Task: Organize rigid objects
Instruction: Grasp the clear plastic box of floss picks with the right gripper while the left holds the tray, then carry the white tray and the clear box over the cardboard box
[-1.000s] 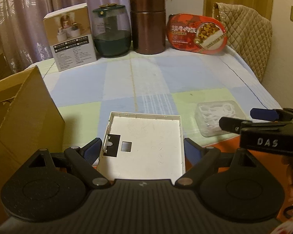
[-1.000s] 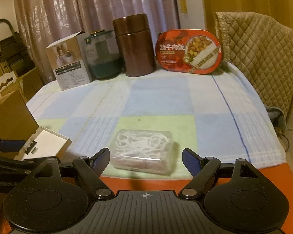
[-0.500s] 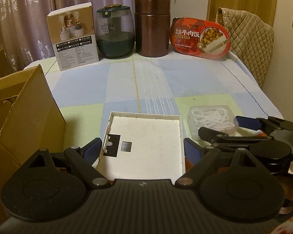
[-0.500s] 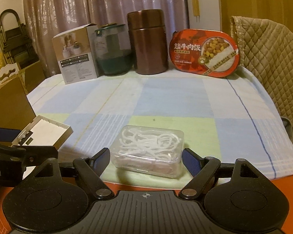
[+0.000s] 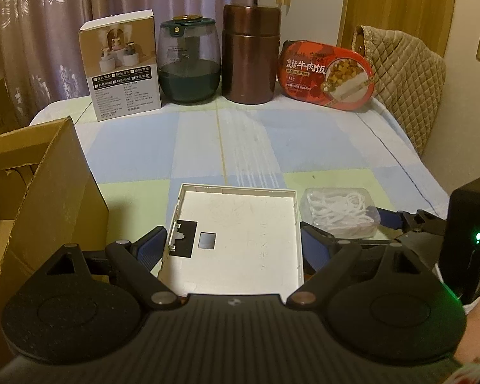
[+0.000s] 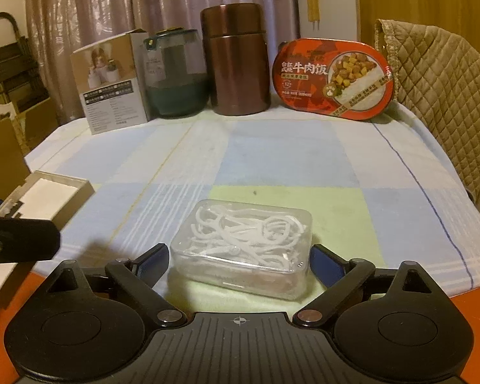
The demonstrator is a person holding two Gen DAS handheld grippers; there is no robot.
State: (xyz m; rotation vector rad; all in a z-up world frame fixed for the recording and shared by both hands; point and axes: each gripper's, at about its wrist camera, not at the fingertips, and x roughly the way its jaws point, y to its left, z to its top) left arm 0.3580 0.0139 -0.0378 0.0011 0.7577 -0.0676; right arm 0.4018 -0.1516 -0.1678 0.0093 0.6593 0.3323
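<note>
A flat white square plastic panel (image 5: 240,233) lies near the table's front edge between the fingers of my left gripper (image 5: 232,249), whose jaws touch its sides. A clear plastic box of white floss picks (image 6: 243,243) lies to its right, between the open jaws of my right gripper (image 6: 240,260), with small gaps on each side. The box also shows in the left wrist view (image 5: 339,212), with the right gripper (image 5: 345,233) around it. The panel shows at the left of the right wrist view (image 6: 44,198).
Along the table's back stand a white product box (image 5: 121,64), a green-tinted glass jar (image 5: 188,60), a brown canister (image 5: 251,54) and a red beef-rice meal box (image 5: 328,75). An open cardboard box (image 5: 32,192) stands at the left. A quilted chair back (image 5: 403,76) is at the right.
My right gripper has moved forward so the floss box now sits between its jaws. My left gripper has held its place around the white panel.
</note>
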